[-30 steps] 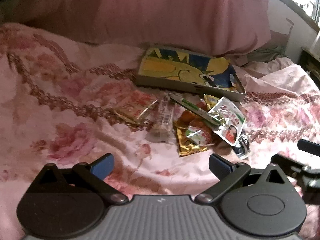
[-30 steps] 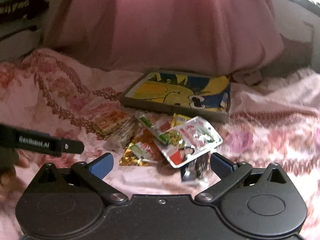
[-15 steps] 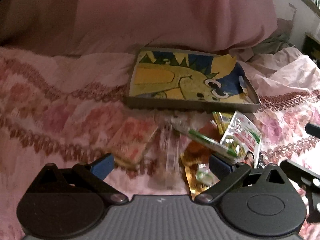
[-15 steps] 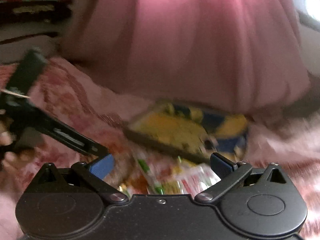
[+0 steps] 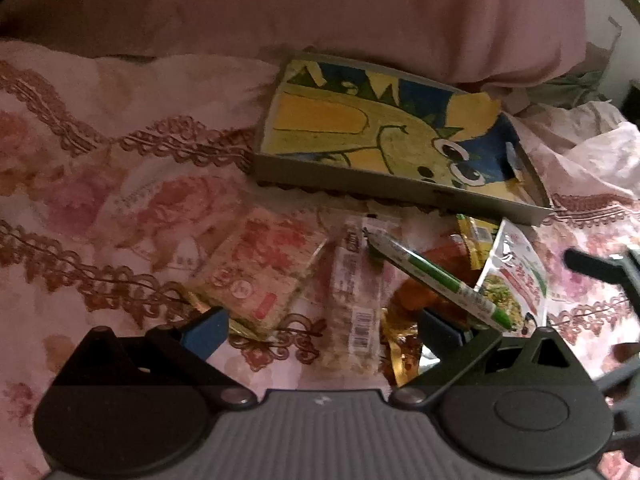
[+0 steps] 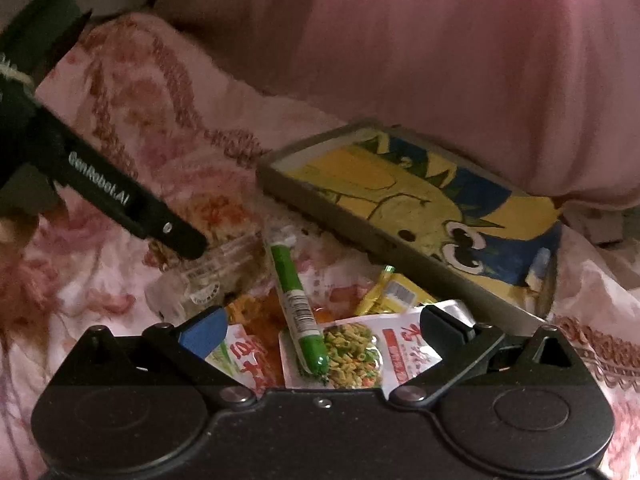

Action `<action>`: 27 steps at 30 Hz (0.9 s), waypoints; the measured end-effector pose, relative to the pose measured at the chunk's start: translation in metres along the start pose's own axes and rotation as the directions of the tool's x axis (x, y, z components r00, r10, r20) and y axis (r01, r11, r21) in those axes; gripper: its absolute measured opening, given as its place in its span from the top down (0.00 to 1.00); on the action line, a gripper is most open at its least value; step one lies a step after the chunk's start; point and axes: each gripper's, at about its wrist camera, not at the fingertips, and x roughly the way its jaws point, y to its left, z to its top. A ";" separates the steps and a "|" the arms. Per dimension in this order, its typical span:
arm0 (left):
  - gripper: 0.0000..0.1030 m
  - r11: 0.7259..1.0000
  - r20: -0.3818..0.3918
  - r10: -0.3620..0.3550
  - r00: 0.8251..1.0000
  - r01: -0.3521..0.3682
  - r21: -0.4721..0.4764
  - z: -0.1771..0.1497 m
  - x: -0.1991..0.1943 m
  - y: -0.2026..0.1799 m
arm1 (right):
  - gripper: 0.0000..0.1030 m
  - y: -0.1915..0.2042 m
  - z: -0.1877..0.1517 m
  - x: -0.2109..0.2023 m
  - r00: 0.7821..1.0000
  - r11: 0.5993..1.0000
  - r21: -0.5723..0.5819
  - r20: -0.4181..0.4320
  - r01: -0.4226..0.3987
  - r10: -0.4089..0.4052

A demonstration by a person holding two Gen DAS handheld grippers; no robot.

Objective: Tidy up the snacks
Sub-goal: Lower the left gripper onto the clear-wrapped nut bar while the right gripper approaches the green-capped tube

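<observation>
We judge the job barely begun: the shallow grey cardboard tray with the yellow-and-blue cartoon lining (image 5: 400, 148) holds nothing, and every snack lies in a loose pile on the pink floral bedspread (image 5: 100, 184) just in front of it. Our left gripper (image 5: 320, 330) hangs low over the pile with its jaws wide and nothing between them, above the long clear-wrapped cereal bar (image 5: 354, 300), the flat pinkish square packet (image 5: 260, 272) just to its left. Our right gripper (image 6: 320, 326) is likewise spread and unladen, over the green-and-white sausage stick (image 6: 296, 304) and the white pouch printed with vegetables (image 6: 360, 352) it lies across (orange and yellow packets peek out beneath). Everything is left to move — piece by piece — into the tray.
</observation>
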 end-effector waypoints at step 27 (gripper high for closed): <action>0.14 0.998 -0.049 -0.042 0.998 0.044 0.038 -0.008 0.036 -0.014 | 0.39 0.004 -0.002 0.031 0.999 0.999 -0.035 -0.033 -0.021 0.019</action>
